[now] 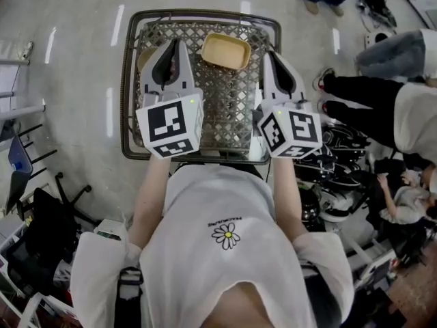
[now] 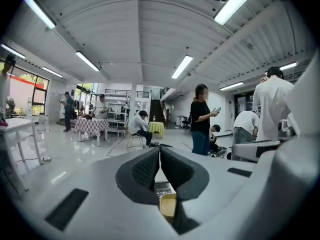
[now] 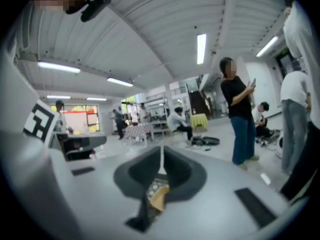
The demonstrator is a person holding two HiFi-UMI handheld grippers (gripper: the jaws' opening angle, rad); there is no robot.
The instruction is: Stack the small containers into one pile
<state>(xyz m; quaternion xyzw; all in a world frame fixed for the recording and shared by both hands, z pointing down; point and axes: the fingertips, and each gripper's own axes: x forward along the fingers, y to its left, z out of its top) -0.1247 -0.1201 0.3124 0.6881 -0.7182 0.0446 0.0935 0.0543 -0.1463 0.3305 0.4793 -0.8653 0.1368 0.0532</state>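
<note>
The marker cubes, black and white squares on hard white plastic, sit at the rear of my left tool (image 1: 176, 43) and my right tool (image 1: 268, 55). Each tool has a smooth grey shell that narrows forward to a point. The jaws of the left tool are pressed together; its dark pads (image 2: 145, 168) have a fine ribbed texture and hold nothing. The jaws of the right tool are also together and empty.

Below the two tips and between them lies the container (image 1: 225, 51). It is beige, shallow and rectangular with rounded corners, and it rests on the table (image 1: 203, 12), a metal lattice of small openings inside a dark rim with rounded corners. Just left of the left tool a beige rounded edge (image 1: 144, 57) shows, mostly hidden.

Far ahead of the tools, a person in a black top (image 2: 201, 119) stands on the glossy pale floor (image 1: 82, 19).
</note>
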